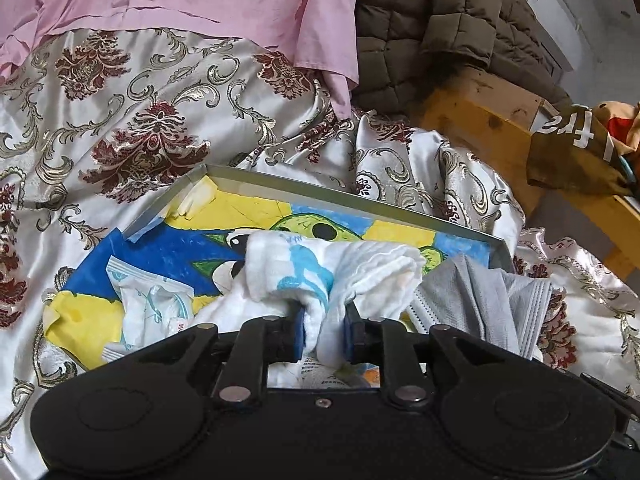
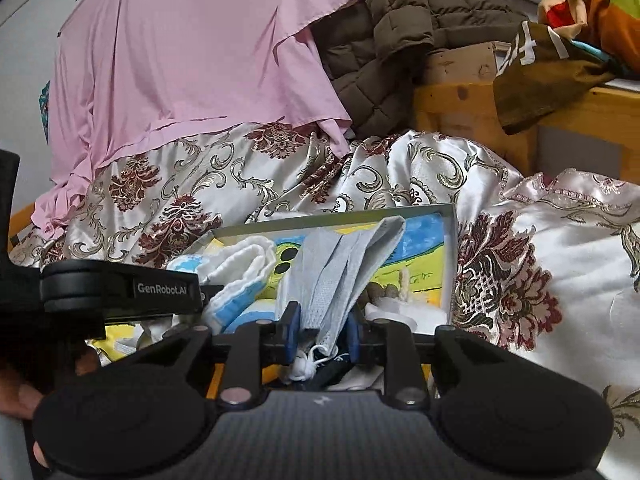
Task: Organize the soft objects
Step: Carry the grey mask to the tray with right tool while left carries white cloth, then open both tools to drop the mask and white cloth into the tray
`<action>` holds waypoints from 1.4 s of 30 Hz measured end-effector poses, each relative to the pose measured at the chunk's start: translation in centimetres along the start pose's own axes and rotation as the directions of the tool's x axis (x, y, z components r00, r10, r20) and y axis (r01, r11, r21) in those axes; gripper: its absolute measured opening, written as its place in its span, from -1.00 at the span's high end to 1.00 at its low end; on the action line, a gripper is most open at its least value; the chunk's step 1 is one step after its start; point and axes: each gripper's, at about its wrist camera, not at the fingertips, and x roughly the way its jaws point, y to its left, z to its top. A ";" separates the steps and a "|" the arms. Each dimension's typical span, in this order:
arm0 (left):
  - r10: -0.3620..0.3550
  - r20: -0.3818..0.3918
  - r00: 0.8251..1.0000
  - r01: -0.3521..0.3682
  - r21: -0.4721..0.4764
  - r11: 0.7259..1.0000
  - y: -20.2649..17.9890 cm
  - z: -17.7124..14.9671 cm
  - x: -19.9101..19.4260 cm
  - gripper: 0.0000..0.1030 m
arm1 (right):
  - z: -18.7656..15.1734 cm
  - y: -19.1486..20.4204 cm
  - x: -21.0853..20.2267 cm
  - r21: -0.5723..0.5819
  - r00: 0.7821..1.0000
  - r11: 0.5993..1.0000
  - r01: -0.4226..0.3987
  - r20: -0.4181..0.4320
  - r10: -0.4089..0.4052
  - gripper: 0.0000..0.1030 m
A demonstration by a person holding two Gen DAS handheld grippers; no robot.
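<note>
A shallow grey tray (image 1: 320,192) with a blue and yellow cartoon picture inside lies on a satin bedspread. My left gripper (image 1: 325,334) is shut on a white cloth with blue print (image 1: 320,264), bunched between its blue pads over the tray. In the right wrist view my right gripper (image 2: 322,332) is shut on a bundle of grey face masks (image 2: 340,256) standing up over the same tray (image 2: 320,218). The white cloth (image 2: 240,272) shows at its left, with one of the left gripper's fingers (image 2: 160,290) beside it. The masks (image 1: 480,292) lie at the right of the left wrist view.
A crinkled white packet (image 1: 152,296) lies in the tray's left part. The patterned bedspread (image 1: 120,120) surrounds it. Behind are a pink sheet (image 2: 192,60), a brown quilted jacket (image 2: 400,32), a wooden box (image 1: 480,120) and a brown lettered bag (image 2: 540,76). A hand (image 2: 20,396) shows at lower left.
</note>
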 end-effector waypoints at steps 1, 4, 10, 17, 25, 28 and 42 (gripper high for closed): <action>0.006 0.001 1.000 -0.006 0.005 1.000 -0.1 0.0 0.0 0.58 | 0.0 0.0 0.0 -0.001 1.000 1.000 0.003 -0.001 -0.003 0.48; 0.020 -0.002 1.000 -0.020 0.021 1.000 -0.4 -0.1 0.1 0.50 | -0.1 -0.1 0.2 -0.002 1.000 1.000 0.008 -0.009 -0.008 0.37; 0.026 0.001 1.000 -0.026 0.039 0.999 -0.7 -0.1 0.0 0.44 | -0.2 -0.2 0.2 0.003 1.000 1.000 0.007 -0.014 -0.007 0.23; 0.045 0.011 0.999 -0.046 0.030 0.999 -0.9 -0.1 -0.1 0.12 | -0.3 0.0 -0.1 -0.007 1.000 1.000 0.004 0.006 -0.004 -0.08; 0.059 0.018 0.998 -0.060 0.046 0.997 -1.2 -0.2 -0.6 -0.09 | -0.3 -0.1 -0.9 -0.005 1.000 1.000 0.010 0.018 -0.010 -0.27; 0.063 0.019 0.998 -0.064 0.047 0.997 -1.2 -0.1 -1.1 -0.16 | -0.2 -0.3 -1.4 0.009 1.000 1.000 0.014 0.018 -0.015 -0.37; 0.098 0.052 0.994 -0.101 0.040 0.994 -1.1 -0.5 -4.9 -0.49 | 0.1 -1.1 -5.5 0.032 0.997 0.998 0.053 0.045 -0.055 -0.63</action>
